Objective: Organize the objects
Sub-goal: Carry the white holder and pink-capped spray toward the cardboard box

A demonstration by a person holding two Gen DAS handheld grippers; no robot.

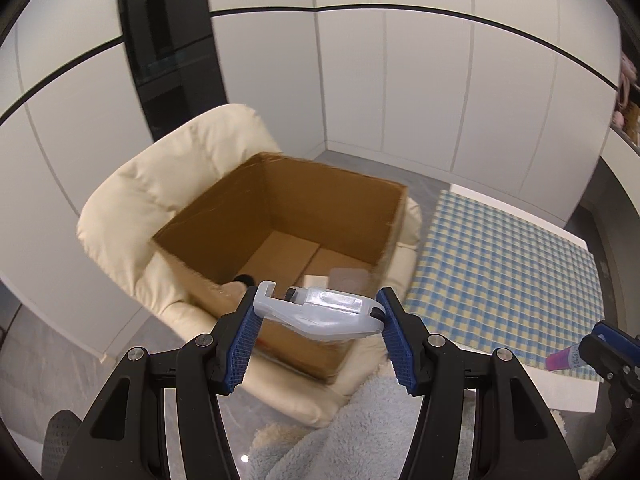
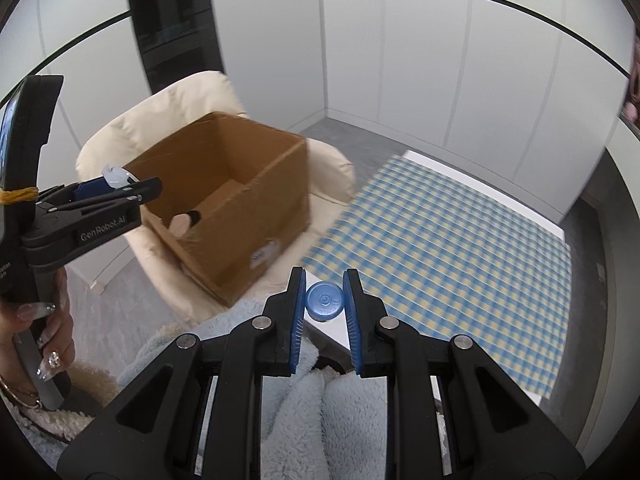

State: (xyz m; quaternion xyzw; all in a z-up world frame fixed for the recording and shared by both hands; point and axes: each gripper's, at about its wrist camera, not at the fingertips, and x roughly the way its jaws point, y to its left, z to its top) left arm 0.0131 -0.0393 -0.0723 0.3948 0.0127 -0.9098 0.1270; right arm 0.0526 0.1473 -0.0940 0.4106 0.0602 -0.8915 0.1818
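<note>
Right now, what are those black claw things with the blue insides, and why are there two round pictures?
Each claw is a hand-held grabbing tool. A person holds one in each hand; you can see the hand with painted nails in the right tool's picture. Each tool has a small camera that looks out along its two fingers, so there are two pictures, and the lens bends everything round.

The left tool squeezes a white plastic piece between its blue pads. The right tool squeezes a little bottle by its blue cap; in the left picture the bottle looks purple.

Ahead, an open cardboard box sits on a cream armchair. Beside it is a white table with a blue and yellow checked cloth. Probably both things are going into the box.
</note>
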